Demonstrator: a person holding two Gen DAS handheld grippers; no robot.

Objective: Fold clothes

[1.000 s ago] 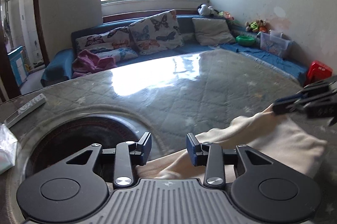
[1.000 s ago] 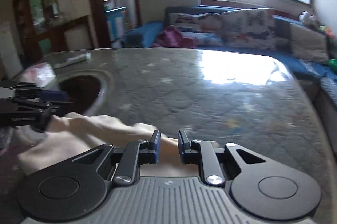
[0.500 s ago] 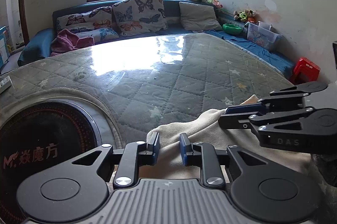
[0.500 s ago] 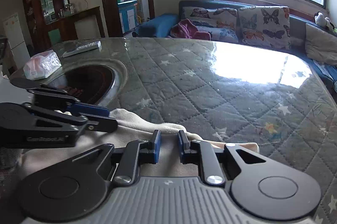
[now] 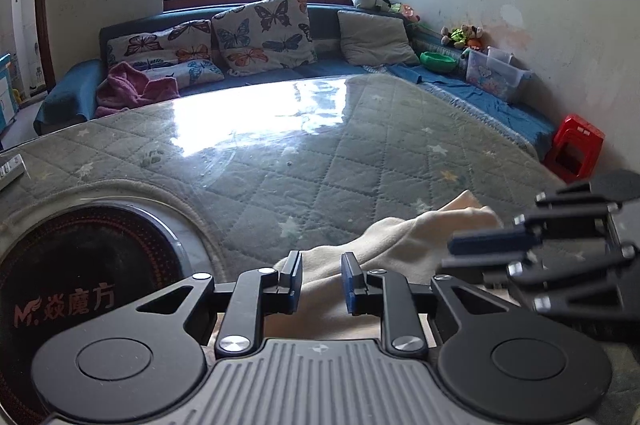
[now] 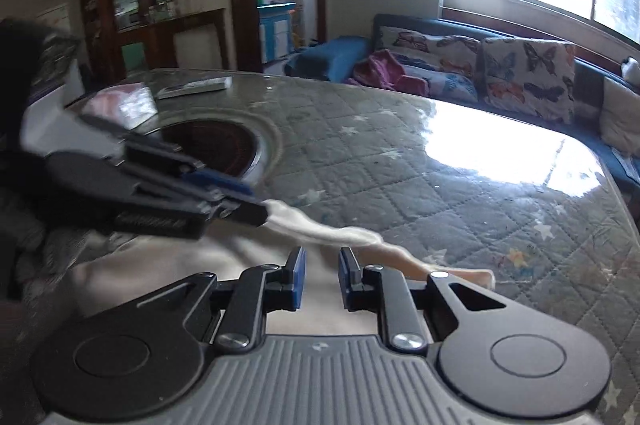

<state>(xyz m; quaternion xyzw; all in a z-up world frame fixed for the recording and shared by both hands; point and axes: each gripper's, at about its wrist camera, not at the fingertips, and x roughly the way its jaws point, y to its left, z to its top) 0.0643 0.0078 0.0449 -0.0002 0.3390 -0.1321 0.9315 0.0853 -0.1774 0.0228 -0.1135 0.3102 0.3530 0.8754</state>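
A cream cloth [image 5: 404,245] lies bunched on the quilted, glass-topped table [image 5: 280,153]. My left gripper [image 5: 321,279] sits low over its near part, jaws slightly apart with the cloth between and below them. My right gripper [image 6: 321,275] sits the same way over the cloth [image 6: 340,237], jaws a little apart. Each gripper shows blurred in the other's view: the right gripper [image 5: 496,245] at the right, the left gripper [image 6: 240,201] at the left, close together above the cloth. Whether the pads pinch fabric is hidden.
A round black cooktop [image 5: 80,285] is set into the table at the left. A remote [image 6: 196,87] and a plastic bag [image 6: 124,105] lie at the far left edge. A blue sofa with butterfly cushions [image 5: 260,33] stands behind; a red stool [image 5: 576,149] stands at the right.
Both grippers' jaws have opened a little from half a second ago. The two grippers have come closer together over the cloth, and the cloth is more bunched.
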